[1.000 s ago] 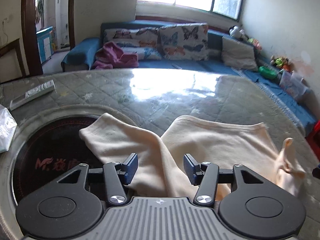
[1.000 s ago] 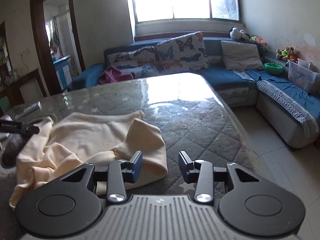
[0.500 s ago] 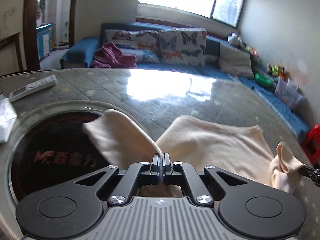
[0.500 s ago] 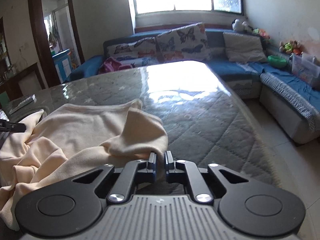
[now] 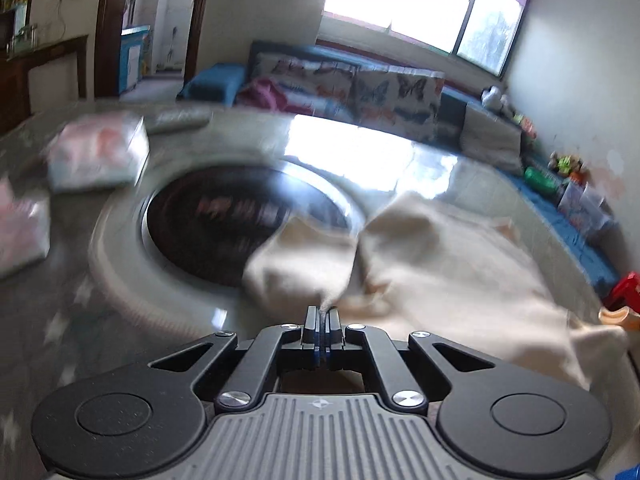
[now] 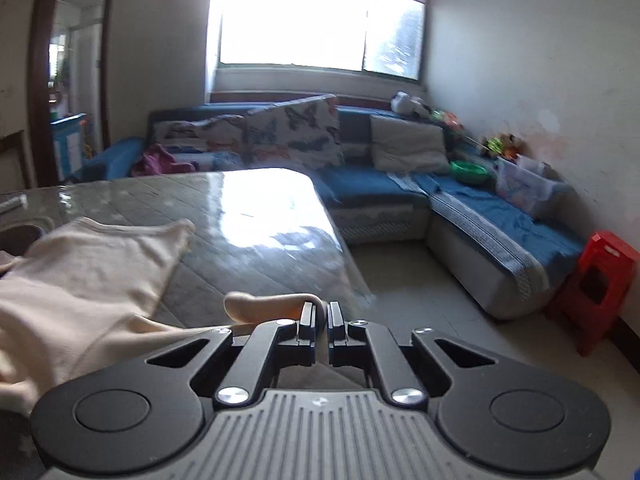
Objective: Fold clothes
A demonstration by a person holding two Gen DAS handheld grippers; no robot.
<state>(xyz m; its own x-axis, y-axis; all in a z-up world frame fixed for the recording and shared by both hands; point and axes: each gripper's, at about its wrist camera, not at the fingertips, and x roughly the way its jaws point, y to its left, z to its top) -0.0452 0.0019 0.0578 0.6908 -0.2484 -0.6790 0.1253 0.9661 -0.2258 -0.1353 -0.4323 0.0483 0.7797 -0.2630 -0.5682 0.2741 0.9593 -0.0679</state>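
Left tongs point(image 5: 321, 314): clenched on a pinch of the cream garment point(image 5: 452, 264), which rises in a taut ridge to the fingertips.
Right tongs point(image 6: 321, 312): fingers nearly together, gripping a rolled edge of the same cream garment point(image 6: 80, 272) that pokes out at 10 o'clock from the tips.
Garment: spread over the quilted grey desk point(image 6: 256, 216); in the left view one corner overlaps the dark round inset point(image 5: 224, 220).
Packets: two blurred white packets point(image 5: 96, 152) at 10 o'clock on the desk.
Background: blue sofa point(image 6: 472, 204) at 1 o'clock, red stool point(image 6: 596, 280) at 3 o'clock.
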